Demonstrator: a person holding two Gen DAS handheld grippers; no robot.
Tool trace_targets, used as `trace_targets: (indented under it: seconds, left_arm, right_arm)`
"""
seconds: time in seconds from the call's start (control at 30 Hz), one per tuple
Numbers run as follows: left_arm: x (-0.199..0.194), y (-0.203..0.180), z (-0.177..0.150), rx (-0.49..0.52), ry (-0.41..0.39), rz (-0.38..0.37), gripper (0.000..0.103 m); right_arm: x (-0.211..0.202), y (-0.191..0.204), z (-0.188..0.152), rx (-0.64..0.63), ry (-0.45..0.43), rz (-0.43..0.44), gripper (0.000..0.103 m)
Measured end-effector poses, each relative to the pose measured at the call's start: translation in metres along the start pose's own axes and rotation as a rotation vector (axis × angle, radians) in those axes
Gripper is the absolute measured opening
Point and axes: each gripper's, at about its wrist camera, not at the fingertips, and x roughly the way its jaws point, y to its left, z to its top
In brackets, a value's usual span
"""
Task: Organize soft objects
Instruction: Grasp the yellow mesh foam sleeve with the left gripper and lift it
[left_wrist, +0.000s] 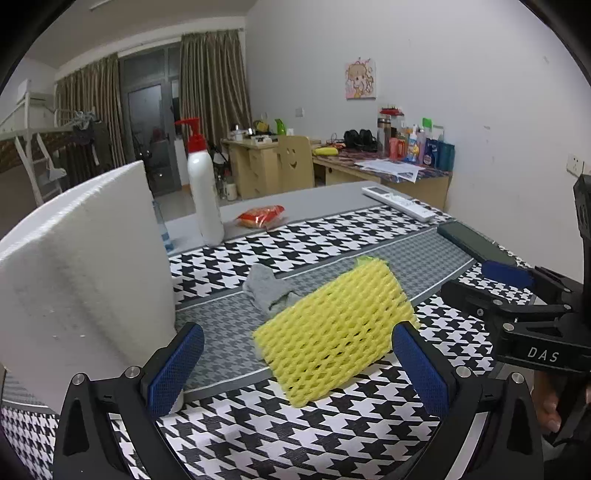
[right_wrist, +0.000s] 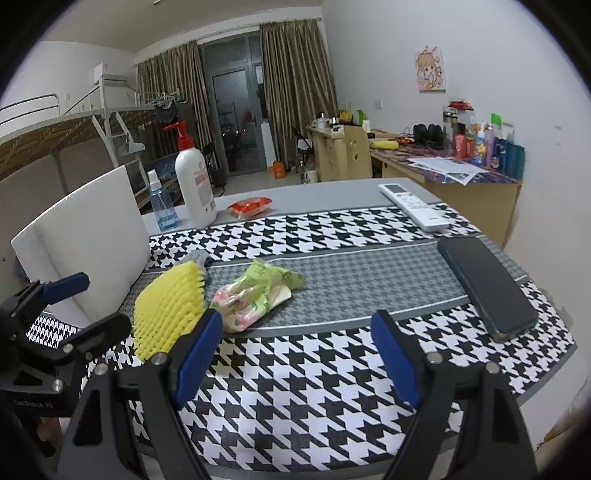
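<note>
Fingers of the left gripper (left_wrist: 297, 369) stood spread wide, blue pads (left_wrist: 173, 369) low over the houndstooth mat (left_wrist: 332, 435), gripping nothing. Right gripper (right_wrist: 295, 354) likewise parted and empty, level above the mat's near edge. Each gripper showed at the margin of the other's view.

Yellow foam net (left_wrist: 332, 332) lay flat on the mat between and just ahead of the left fingers; open-mesh, rectangular, slightly curled. Grey cloth (left_wrist: 267, 288) crumpled, touching its far corner. Pink-and-green plastic bag (right_wrist: 255, 295) bunched just beside the net, on the grey band.

White foam board (left_wrist: 81, 273) stood upright, close left. Dark phone (right_wrist: 484, 284) near the right edge. Open mat lay before the right gripper.
</note>
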Motion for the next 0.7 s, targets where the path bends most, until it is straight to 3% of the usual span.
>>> trace_targets:
  seconds: [0.7]
  left_arm:
    - [0.035, 0.0, 0.003, -0.025, 0.131, -0.029, 0.102]
  right_arm:
    - [0.025, -0.008, 0.019, -0.031, 0.064, 0.026, 0.086]
